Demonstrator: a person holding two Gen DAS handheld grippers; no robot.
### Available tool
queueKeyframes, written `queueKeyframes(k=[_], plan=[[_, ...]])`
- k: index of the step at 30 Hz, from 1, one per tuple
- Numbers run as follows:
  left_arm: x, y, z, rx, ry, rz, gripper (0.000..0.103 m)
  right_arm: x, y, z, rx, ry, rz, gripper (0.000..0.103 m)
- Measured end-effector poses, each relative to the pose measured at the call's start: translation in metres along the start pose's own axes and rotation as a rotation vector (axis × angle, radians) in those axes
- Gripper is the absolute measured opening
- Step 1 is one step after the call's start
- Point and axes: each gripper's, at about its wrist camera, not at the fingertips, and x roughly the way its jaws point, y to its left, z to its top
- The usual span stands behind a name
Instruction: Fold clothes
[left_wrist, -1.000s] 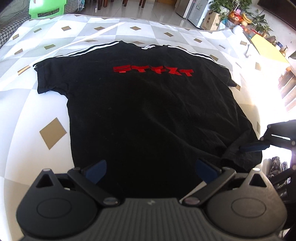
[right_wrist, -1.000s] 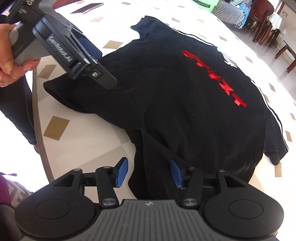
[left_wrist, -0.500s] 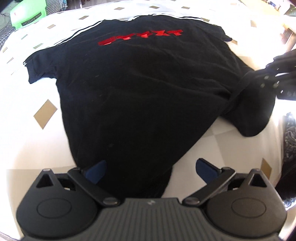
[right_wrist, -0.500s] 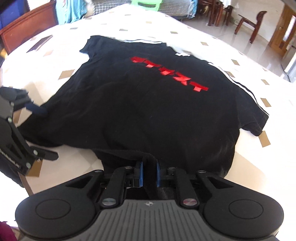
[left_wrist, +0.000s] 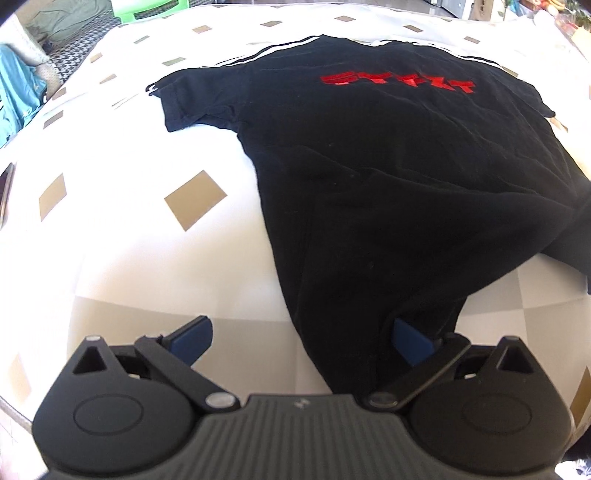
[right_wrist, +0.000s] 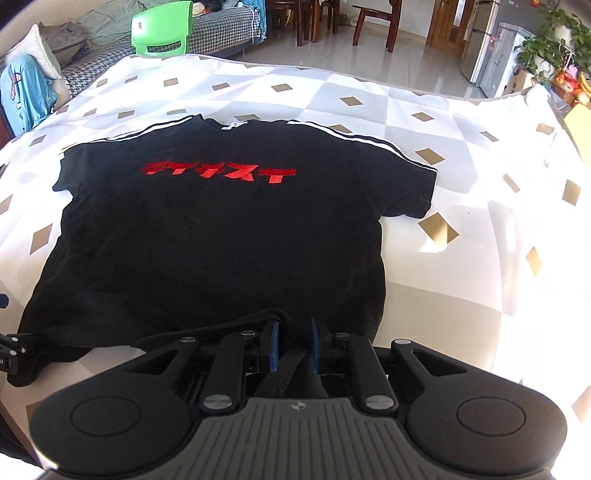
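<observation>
In the left wrist view, a table covered by a white cloth (left_wrist: 147, 236) patterned with tan diamonds and grey patches is seen, with a houndstooth sofa (left_wrist: 77, 40) and a green plastic chair (left_wrist: 155, 9) beyond its far edge. A black T-shirt (left_wrist: 388, 177) with red lettering and white shoulder stripes is spread flat on the cloth, collar away. The left gripper (left_wrist: 301, 338) is held with its jaws wide apart over the shirt's near hem corner, the fabric lying between them but not pressed. Compared with a second ago, the shirt is now seen further to the right and the hem corner has been drawn into a peak. In the right wrist view, the same cloth is shown, with wooden chairs (right_wrist: 373, 22), a tiled floor, a refrigerator (right_wrist: 491, 48) and potted plants (right_wrist: 554, 40) behind it. The right gripper (right_wrist: 293, 345) is clamped on a bunched fold of the shirt's near hem; a second ago its jaws were apart, beside the hem. The other gripper's tip is glimpsed at the left edge.
</observation>
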Motion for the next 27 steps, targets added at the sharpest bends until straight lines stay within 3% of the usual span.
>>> queueKeyframes(k=[5, 8, 10, 14, 17, 20, 23, 27], plan=[[-0.003, 0.019, 0.001, -0.065, -0.017, 0.074, 0.103, 0.008, -0.006, -0.002, 0.019, 0.04, -0.078, 0.017], [-0.003, 0.028, 0.001, -0.078, -0.03, 0.158, 0.103, 0.005, -0.016, 0.0, 0.083, 0.022, -0.114, 0.018], [-0.004, 0.036, 0.0, -0.108, -0.035, 0.168, 0.103, -0.001, -0.021, 0.0, 0.111, 0.003, -0.144, 0.022], [-0.01, 0.043, 0.002, -0.153, -0.047, 0.063, 0.103, -0.007, -0.019, -0.009, 0.12, 0.027, -0.122, 0.033], [-0.017, 0.036, 0.001, -0.116, -0.077, -0.007, 0.103, -0.015, -0.008, -0.013, 0.068, 0.034, -0.124, 0.04], [-0.019, 0.024, 0.001, -0.055, -0.093, -0.049, 0.103, -0.033, 0.001, -0.014, 0.016, -0.013, -0.109, 0.044], [-0.025, 0.014, 0.0, 0.01, -0.112, -0.096, 0.103, -0.053, 0.012, -0.017, -0.02, -0.081, -0.024, 0.045], [-0.028, -0.009, 0.001, 0.102, -0.136, -0.131, 0.103, -0.057, 0.034, -0.021, -0.099, -0.101, 0.172, 0.046]])
